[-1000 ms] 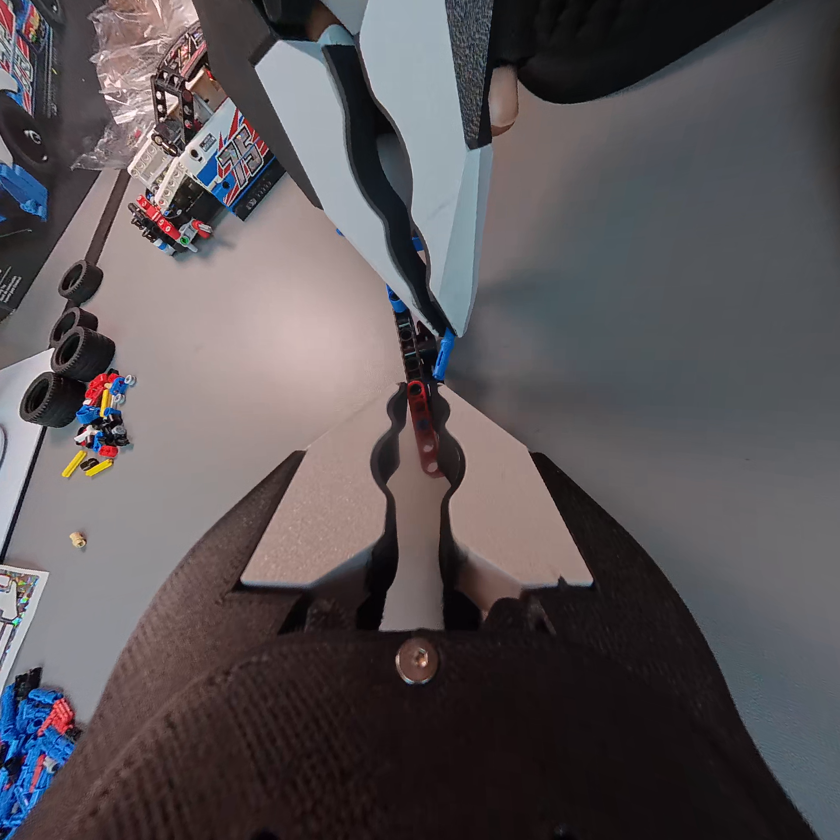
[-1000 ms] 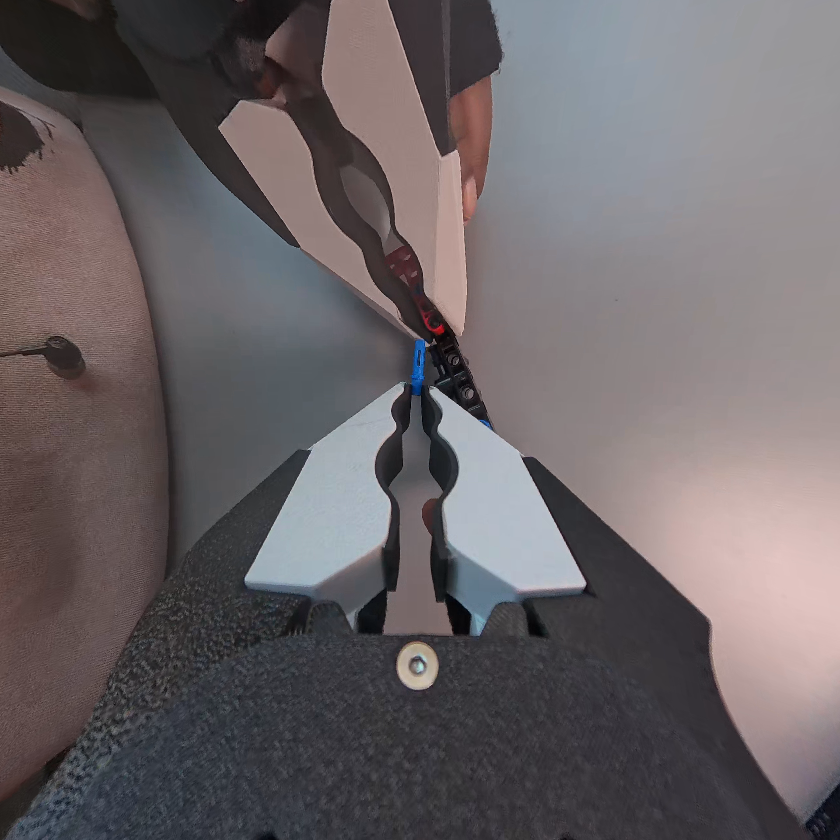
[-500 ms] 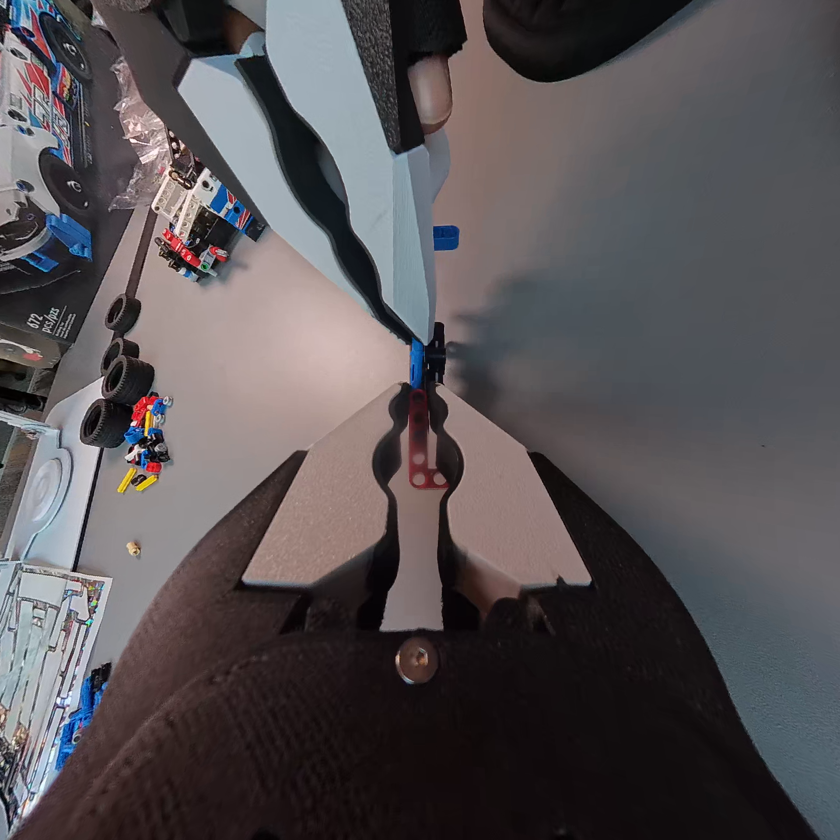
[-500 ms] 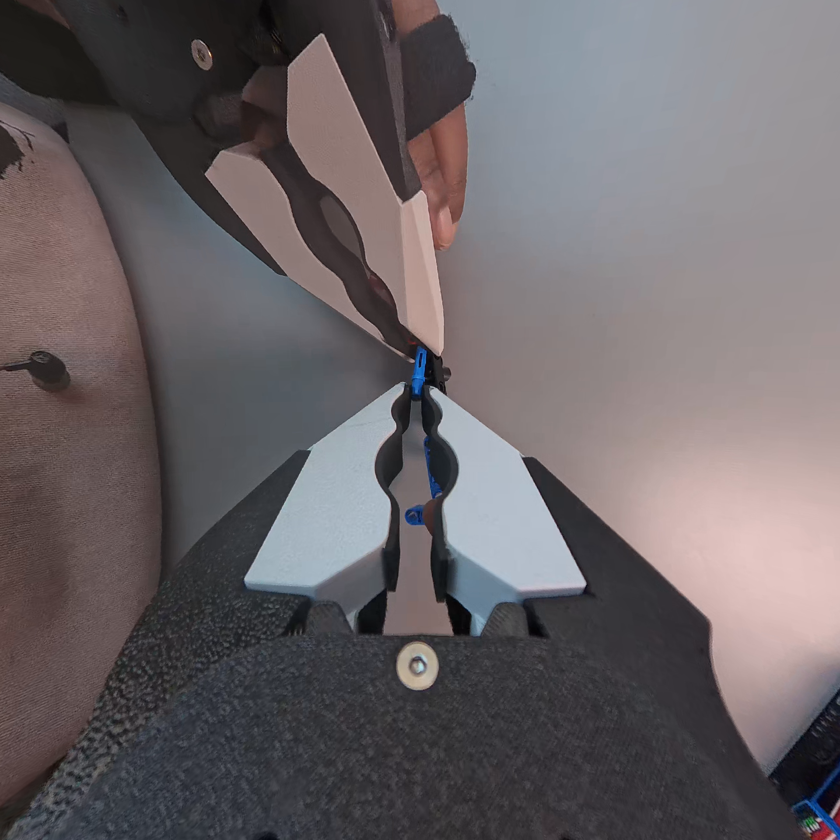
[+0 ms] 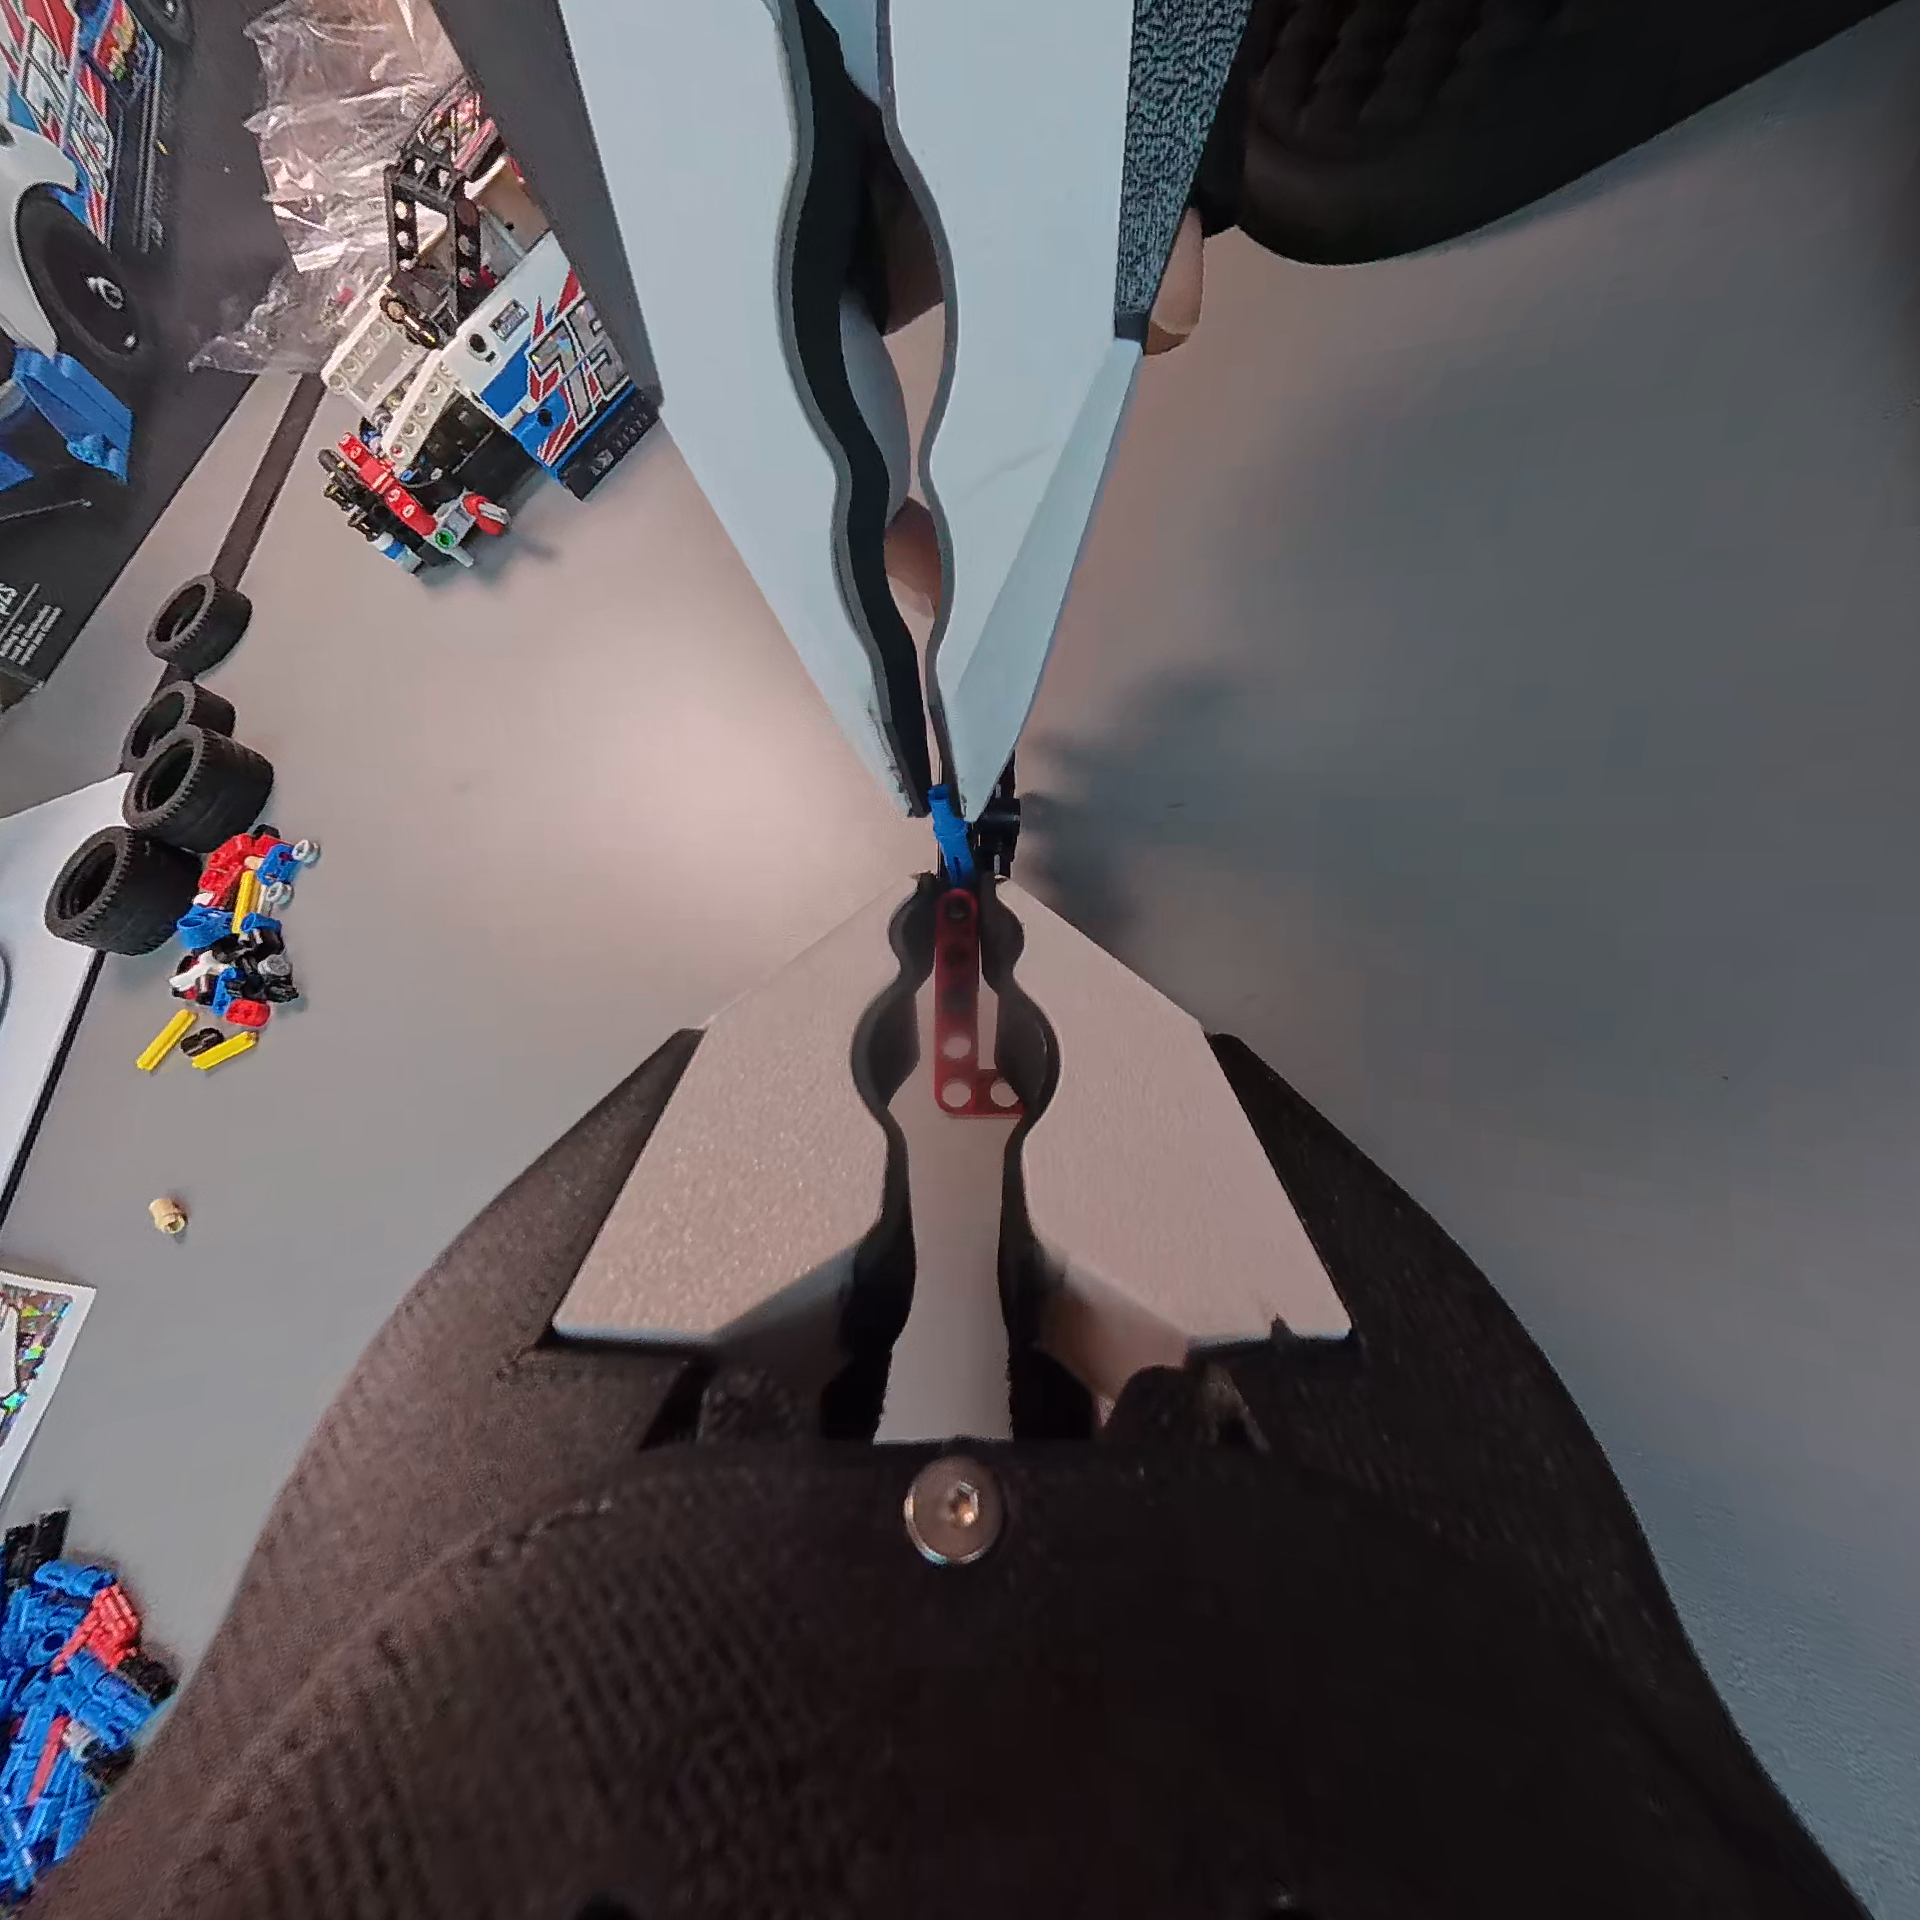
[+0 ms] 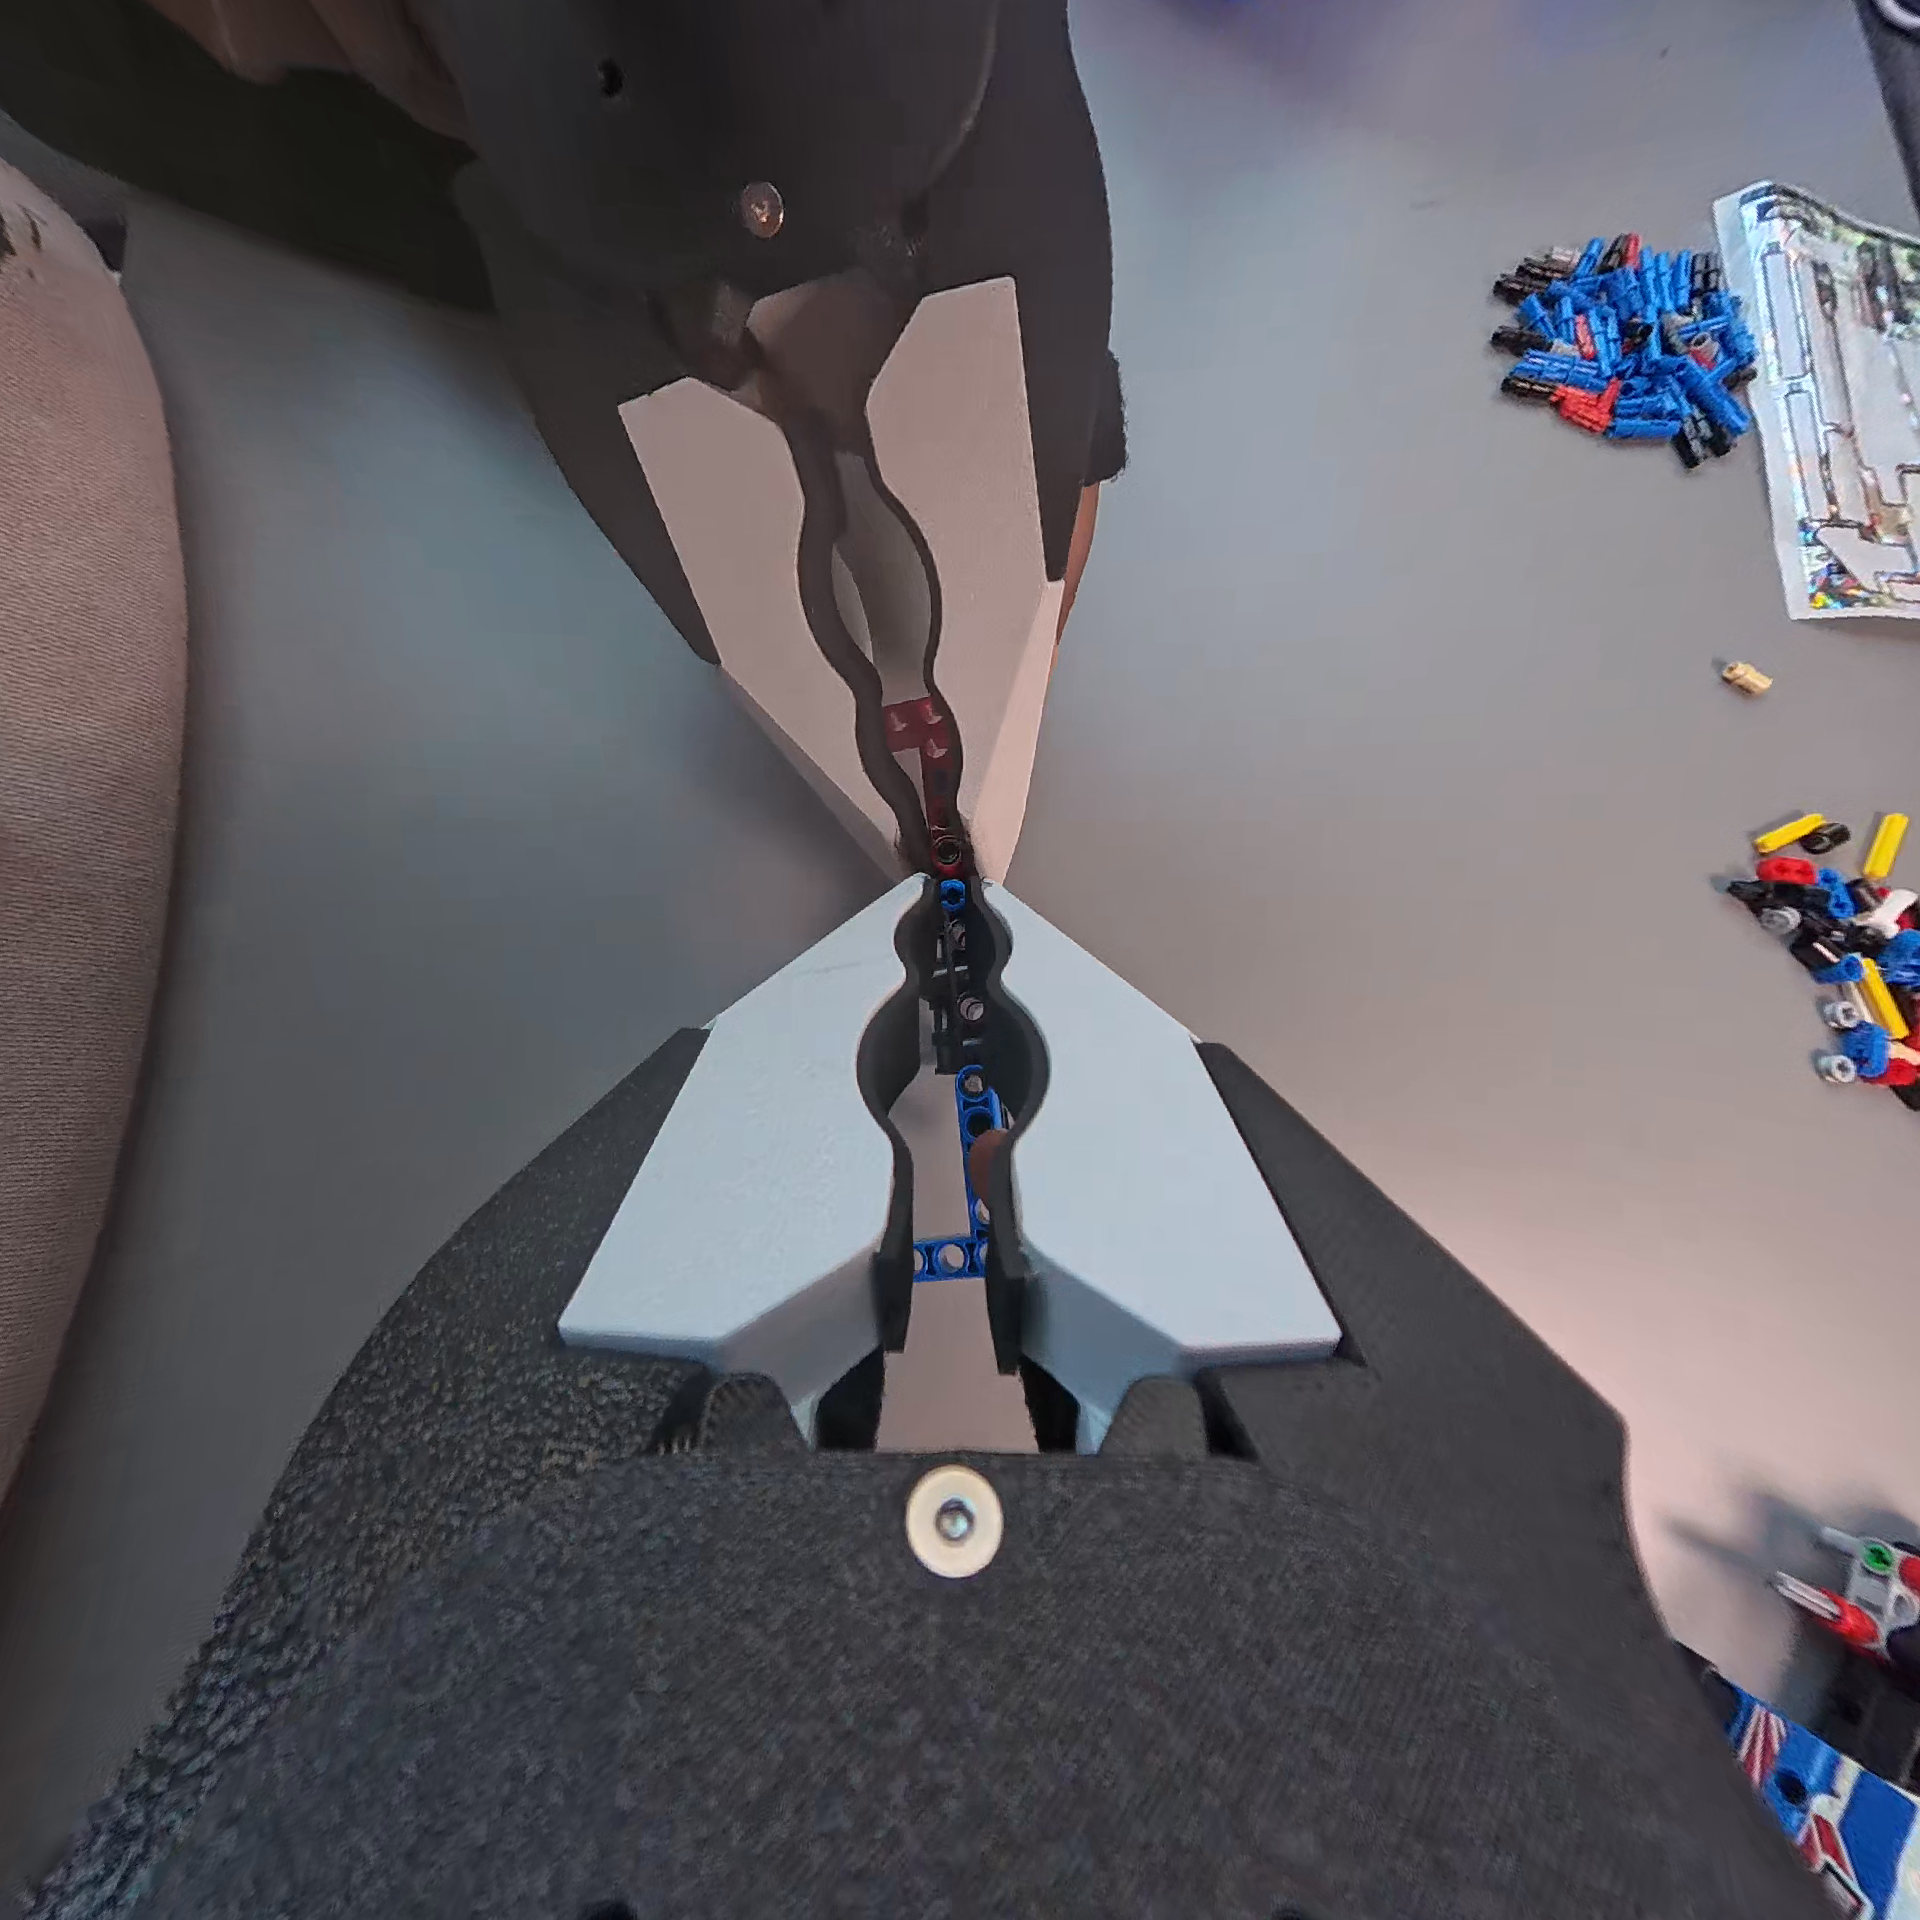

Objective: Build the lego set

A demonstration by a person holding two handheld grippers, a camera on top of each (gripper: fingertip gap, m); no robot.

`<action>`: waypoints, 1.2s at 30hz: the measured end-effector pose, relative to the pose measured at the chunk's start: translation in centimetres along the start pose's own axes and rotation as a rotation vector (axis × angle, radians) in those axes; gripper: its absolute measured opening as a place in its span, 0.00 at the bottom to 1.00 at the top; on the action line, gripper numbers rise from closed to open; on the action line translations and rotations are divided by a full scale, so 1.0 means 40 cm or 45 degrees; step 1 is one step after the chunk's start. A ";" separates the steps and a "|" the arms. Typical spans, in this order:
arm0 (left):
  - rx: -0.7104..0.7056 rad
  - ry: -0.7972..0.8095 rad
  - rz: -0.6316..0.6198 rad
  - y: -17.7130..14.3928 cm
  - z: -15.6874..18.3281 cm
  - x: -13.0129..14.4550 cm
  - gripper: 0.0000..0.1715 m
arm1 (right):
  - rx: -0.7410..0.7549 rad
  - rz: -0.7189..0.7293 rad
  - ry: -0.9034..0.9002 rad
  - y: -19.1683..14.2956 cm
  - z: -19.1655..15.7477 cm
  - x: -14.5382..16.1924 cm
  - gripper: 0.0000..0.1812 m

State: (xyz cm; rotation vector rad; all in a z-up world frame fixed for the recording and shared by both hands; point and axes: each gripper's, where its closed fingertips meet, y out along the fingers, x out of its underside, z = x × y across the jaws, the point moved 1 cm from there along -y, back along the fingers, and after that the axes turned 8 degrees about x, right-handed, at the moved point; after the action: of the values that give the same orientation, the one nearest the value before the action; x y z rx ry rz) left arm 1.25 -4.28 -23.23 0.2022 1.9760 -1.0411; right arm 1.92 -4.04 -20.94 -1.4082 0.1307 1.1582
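My left gripper [image 5: 956, 888] is shut on a red L-shaped beam [image 5: 961, 1013] that lies between its jaws. My right gripper [image 6: 951, 883] is shut on a small blue and black beam assembly [image 6: 966, 1049] with a blue L-shaped beam [image 6: 971, 1174] at its near end. The two grippers meet tip to tip above the grey table, and the red beam [image 6: 928, 753] meets the black part of the assembly at the tips. In the left wrist view the right gripper [image 5: 951, 800] comes down from the top, with a blue pin [image 5: 948, 826] showing at its tips.
A partly built white, blue and red car body [image 5: 488, 395] stands far left, with several black tyres [image 5: 166, 821] and a pile of small mixed parts [image 5: 239, 935] nearby. A heap of blue pins [image 6: 1626, 348], a sticker sheet [image 6: 1834, 416] and a tan bush [image 6: 1745, 677] lie on the table. My two grippers' fingertips are within a few centimetres of each other.
Both grippers have turned and closed in, so they now meet tip to tip in line. More of the blue and black assembly now shows between my right gripper's jaws.
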 end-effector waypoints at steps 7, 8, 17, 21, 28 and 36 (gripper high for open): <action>0.021 -0.061 0.021 0.000 -0.002 0.002 0.03 | 0.005 -0.031 -0.095 0.006 0.002 0.003 0.01; 0.018 -0.060 0.017 0.000 -0.003 0.002 0.04 | -0.003 -0.042 -0.106 0.008 0.001 0.004 0.01; 0.022 -0.068 0.009 0.000 -0.003 0.002 0.04 | -0.051 -0.066 -0.170 0.015 -0.006 -0.004 0.02; 0.017 -0.061 -0.002 -0.001 -0.003 0.003 0.04 | -0.066 -0.108 -0.214 0.017 -0.008 -0.004 0.02; 0.018 -0.082 -0.010 -0.004 -0.007 0.007 0.04 | -0.047 -0.144 -0.246 0.017 -0.002 0.000 0.02; 0.026 -0.107 -0.007 -0.004 -0.006 0.007 0.04 | -0.018 -0.136 -0.233 0.027 -0.002 0.011 0.02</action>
State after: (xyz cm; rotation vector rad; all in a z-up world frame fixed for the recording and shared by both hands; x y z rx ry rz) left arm 0.83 -4.27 -23.27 0.1616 1.8924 -1.0571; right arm 1.43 -4.15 -22.01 -1.2981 -0.0814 1.1943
